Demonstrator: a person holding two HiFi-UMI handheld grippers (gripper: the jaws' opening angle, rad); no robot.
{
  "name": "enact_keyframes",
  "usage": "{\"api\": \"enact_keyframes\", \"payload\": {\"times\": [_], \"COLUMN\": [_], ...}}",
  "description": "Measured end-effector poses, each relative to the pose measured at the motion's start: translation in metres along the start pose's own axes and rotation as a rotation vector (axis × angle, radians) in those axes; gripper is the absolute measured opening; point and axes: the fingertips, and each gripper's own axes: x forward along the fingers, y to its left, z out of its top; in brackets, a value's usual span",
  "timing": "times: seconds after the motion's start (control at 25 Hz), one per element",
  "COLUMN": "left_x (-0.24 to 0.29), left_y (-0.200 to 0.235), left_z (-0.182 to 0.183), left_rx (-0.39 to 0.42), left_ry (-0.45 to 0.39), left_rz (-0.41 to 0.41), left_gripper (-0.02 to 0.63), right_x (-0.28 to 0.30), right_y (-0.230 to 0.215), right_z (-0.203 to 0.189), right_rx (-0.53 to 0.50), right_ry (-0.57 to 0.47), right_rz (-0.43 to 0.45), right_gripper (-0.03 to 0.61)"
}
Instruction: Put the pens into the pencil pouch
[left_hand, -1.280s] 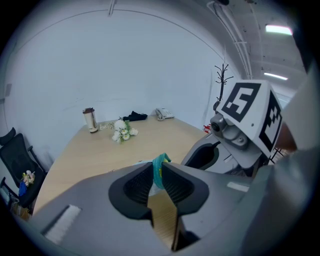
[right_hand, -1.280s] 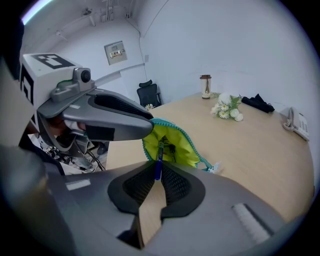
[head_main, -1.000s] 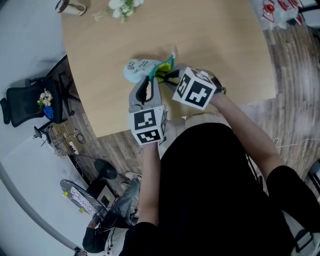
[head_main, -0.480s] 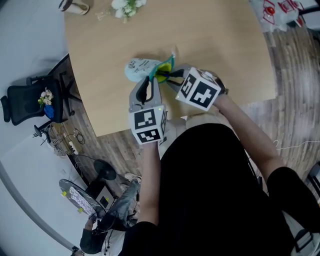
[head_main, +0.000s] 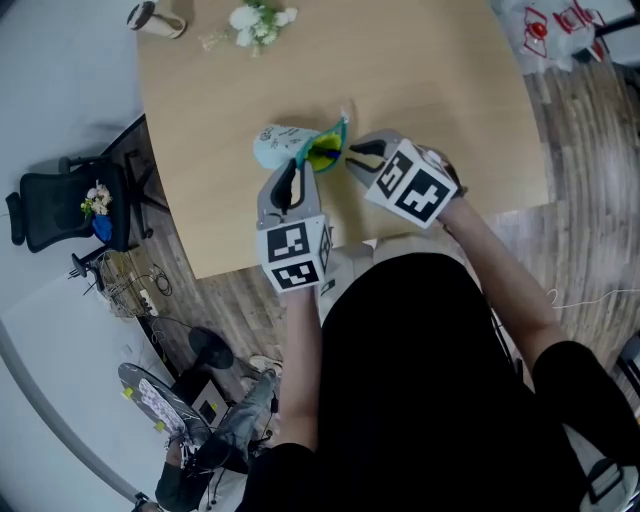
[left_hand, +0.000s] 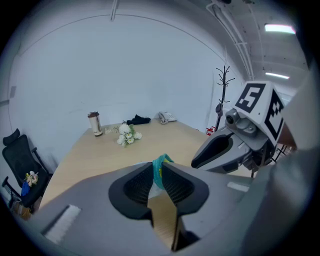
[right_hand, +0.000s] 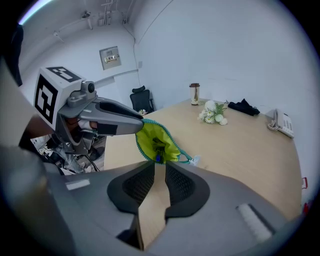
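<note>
Pencil pouch (head_main: 283, 143): soft, floppy light-blue cloth, light; hold by teal rim.
Left gripper (left_hand: 158, 173): you're pinching that rim.
Right gripper (right_hand: 160, 172): 3 o'clock of pouch, jaws just opened, empty.

Pencil pouch (head_main: 283, 143): pale blue outside, teal zipper, yellow-green lining. I see it on its side on the table (head_main: 440, 90), mouth held wide, rim pinched in my left gripper (left_hand: 159, 175). Pens (right_hand: 157, 149): dark, one blue-tipped, deep inside.
</note>
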Motion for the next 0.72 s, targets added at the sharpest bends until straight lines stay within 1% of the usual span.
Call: {"api": "enact_keyframes", "payload": {"times": [0.32,0.52,0.72], "left_x": [-0.004,-0.008,-0.013], "left_y": [0.004,0.008,0.006], "left_z": [0.012,0.019,0.025], "left_rx": [0.010,0.017,0.028], "left_ry": [-0.019,-0.034,-0.040], "left_rz": [0.017,0.024,0.019], "left_gripper": [0.054,0.054,0.054], "right_x": [-0.023,-0.037,-0.051], "right_y": [-0.016,-0.022,-0.030], "right_z": [0.009,0.021,0.033], "right_rx": [0.014,0.012,0.011], "right_ry": [-0.038,-0.083,-0.142], "right_rz": [-0.059,-0.100,-0.167], "right_gripper": [0.052,0.052,0.052]}}
